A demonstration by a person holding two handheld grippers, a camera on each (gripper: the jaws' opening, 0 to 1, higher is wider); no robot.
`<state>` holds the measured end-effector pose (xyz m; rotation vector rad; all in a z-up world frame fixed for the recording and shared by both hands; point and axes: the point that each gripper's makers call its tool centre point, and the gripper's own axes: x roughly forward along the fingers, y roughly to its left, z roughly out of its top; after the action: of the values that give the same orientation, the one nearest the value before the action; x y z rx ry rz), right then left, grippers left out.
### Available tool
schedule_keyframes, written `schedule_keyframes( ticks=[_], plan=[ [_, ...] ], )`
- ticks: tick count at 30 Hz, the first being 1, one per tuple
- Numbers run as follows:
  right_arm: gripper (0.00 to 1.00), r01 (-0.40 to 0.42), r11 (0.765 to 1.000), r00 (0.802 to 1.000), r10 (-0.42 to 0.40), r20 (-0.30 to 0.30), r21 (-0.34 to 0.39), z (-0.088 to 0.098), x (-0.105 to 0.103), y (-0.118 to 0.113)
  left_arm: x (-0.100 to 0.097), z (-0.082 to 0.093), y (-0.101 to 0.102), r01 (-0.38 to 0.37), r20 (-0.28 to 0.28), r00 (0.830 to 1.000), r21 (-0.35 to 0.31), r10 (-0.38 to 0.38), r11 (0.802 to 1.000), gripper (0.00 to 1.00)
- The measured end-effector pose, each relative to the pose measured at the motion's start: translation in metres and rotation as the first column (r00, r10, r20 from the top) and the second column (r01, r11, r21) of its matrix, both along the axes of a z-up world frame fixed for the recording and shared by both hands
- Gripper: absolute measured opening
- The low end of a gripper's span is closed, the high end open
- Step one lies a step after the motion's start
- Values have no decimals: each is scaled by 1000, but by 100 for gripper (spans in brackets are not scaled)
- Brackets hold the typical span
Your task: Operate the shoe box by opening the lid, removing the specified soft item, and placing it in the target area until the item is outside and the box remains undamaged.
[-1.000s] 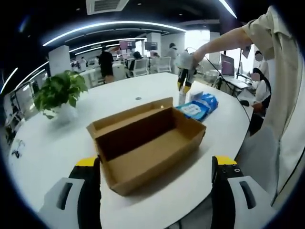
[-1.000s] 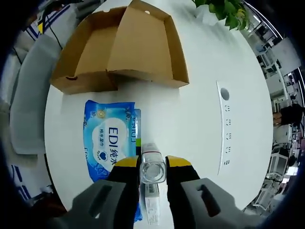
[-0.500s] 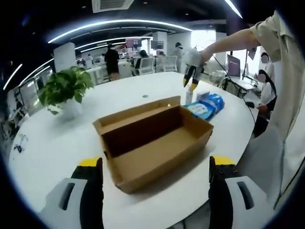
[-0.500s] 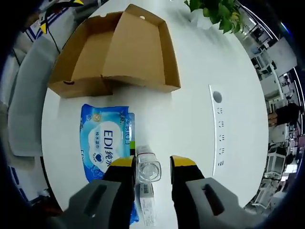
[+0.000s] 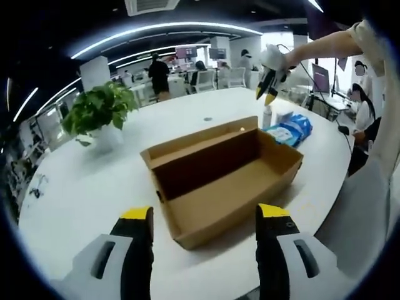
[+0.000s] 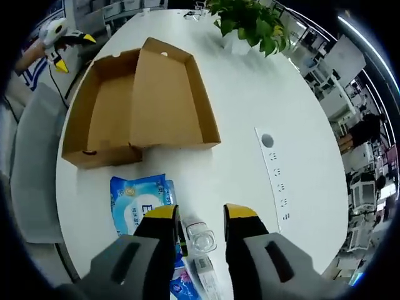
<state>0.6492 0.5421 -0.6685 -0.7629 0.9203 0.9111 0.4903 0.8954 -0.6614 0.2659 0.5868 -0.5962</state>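
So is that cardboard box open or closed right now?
Open. The shoe box has its lid swung back, and its bare brown floor shows.

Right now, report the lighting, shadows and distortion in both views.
Left gripper view: ceiling light strips bow into arcs from fisheye distortion; the shoe box has a shaded back wall. Right gripper view: the white table is evenly bright; the box edges curve slightly.

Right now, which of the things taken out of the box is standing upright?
The small clear bottle, standing between the right gripper's open jaws; the blue wipes pack beside it lies flat.
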Motion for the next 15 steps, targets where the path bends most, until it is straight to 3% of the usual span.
schedule_keyframes(
  ticks=[8, 15],
  plan=[
    [22, 123, 989, 992, -126, 25, 86, 3, 8, 15, 11, -10, 10, -52, 3, 999, 25, 52, 998, 46],
    [22, 259, 953, 965, -261, -4, 160, -2, 11, 24, 21, -25, 27, -149, -52, 987, 21, 149, 989, 33]
  ],
)
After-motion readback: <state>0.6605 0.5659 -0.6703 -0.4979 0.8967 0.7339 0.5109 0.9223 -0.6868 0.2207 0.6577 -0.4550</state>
